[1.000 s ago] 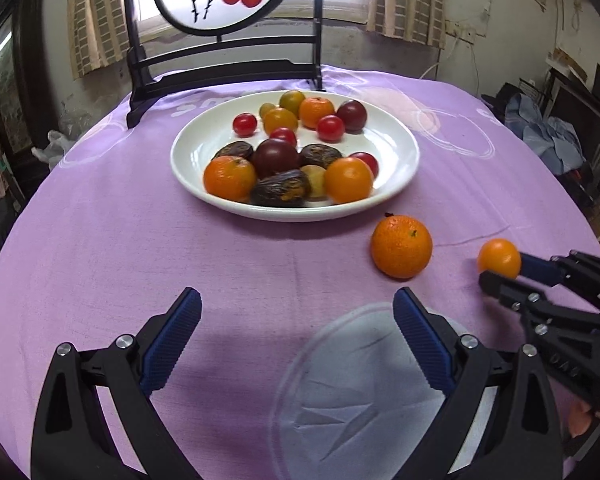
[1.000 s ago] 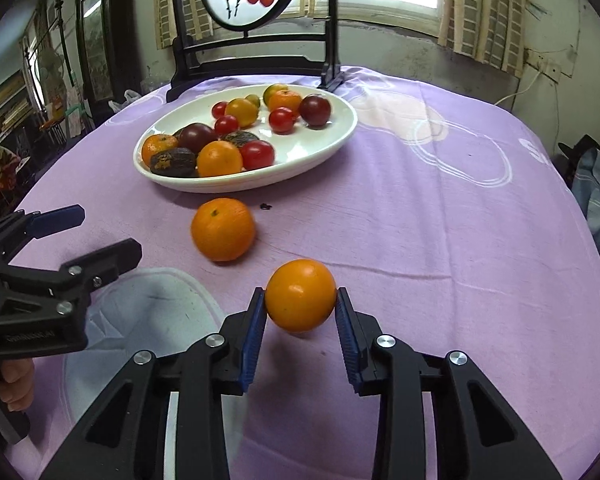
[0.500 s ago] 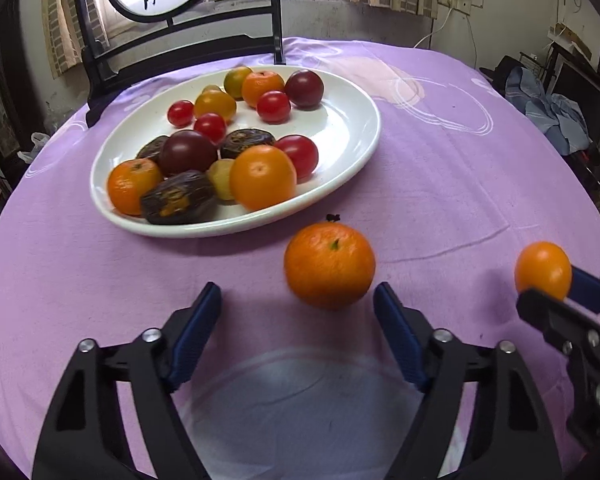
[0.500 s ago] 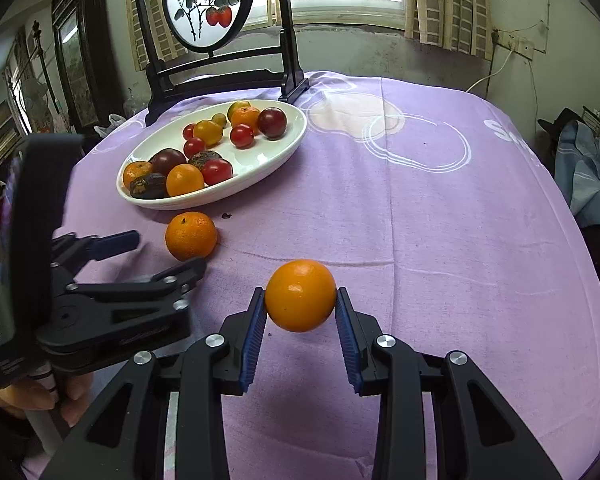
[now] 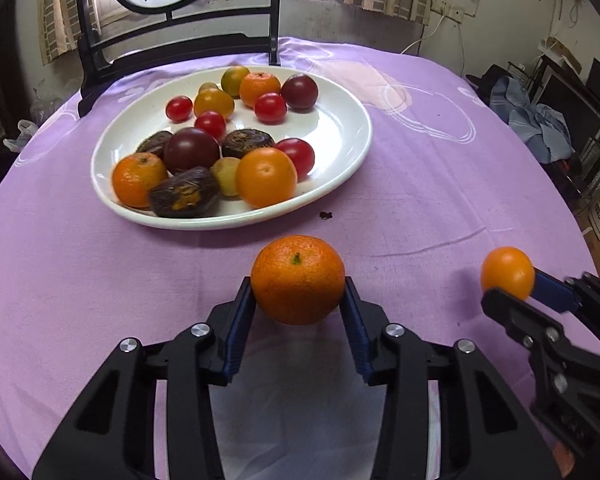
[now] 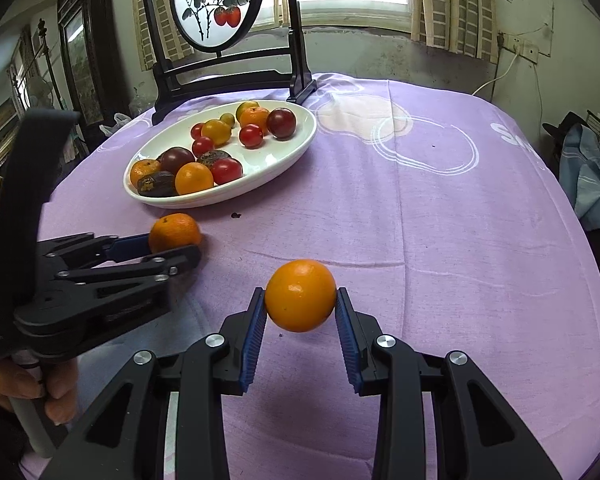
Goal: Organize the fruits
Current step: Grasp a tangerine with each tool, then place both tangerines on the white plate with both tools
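Jaws of the left gripper (image 5: 298, 300) have just been closing onto the mandarin (image 5: 298, 279), right gripper (image 6: 300, 312) clamps the orange (image 6: 301, 295): round skins may squirt free if lifted hastily.

A round painted screen (image 6: 217, 4) in a black stand (image 6: 236, 76) rises behind the purple tablecloth (image 6: 440, 216).

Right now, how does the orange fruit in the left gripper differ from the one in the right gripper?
The mandarin between the left gripper's fingers, which have just been closing, looks bigger than the smooth orange fruit in the right gripper. The mandarin's skin is pebbly with a green stem mark; the smooth orange fruit is glossy. Both are round, orange and off the white plate.
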A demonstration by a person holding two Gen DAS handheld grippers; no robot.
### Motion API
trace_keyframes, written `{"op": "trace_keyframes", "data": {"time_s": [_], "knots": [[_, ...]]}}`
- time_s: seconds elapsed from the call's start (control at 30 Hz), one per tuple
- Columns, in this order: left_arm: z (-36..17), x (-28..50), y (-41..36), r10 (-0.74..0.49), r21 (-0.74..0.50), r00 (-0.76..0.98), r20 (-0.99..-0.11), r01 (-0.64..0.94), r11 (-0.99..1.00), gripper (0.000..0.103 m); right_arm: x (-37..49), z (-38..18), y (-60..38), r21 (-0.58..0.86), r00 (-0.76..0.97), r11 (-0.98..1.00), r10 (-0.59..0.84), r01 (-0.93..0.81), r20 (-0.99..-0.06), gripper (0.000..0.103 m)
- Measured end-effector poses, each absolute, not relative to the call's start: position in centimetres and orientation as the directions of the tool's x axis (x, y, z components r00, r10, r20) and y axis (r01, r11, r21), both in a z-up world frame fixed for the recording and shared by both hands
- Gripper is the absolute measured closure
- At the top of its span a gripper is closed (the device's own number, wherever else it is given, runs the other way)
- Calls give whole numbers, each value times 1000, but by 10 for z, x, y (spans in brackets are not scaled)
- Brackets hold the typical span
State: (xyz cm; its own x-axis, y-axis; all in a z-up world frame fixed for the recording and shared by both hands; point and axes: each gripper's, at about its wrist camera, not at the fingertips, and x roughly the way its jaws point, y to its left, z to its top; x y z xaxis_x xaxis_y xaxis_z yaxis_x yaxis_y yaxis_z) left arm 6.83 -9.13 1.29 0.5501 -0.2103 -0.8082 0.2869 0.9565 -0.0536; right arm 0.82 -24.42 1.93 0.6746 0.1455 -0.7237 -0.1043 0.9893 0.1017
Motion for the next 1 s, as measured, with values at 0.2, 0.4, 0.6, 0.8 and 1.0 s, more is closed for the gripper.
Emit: {"op": "trace_keyframes", "data": {"time_s": [0.2,0.4,0.6,0.8,1.0], "knots": [[47,59,-69,-215,-17,617,-757,310,951,61,7,35,-235,144,707,981,195,-132,-680,68],[72,87,-47,-191,-28,663,-724,248,968,61,26,64,-213,123,754,976,216,-179,-620,68],[71,130,-30,-95,7,675,-732,146,989,61,74,72,-184,66,773,980,189,-188,-606,68],[58,163,-20,-47,17,659,-751,90,996,61,118,58,-169,58,754,986,157,-156,-637,68],[50,177,-18,-42,11,666,-745,75,997,43,135,50,-165,71,761,989,146,-131,-632,44]]}}
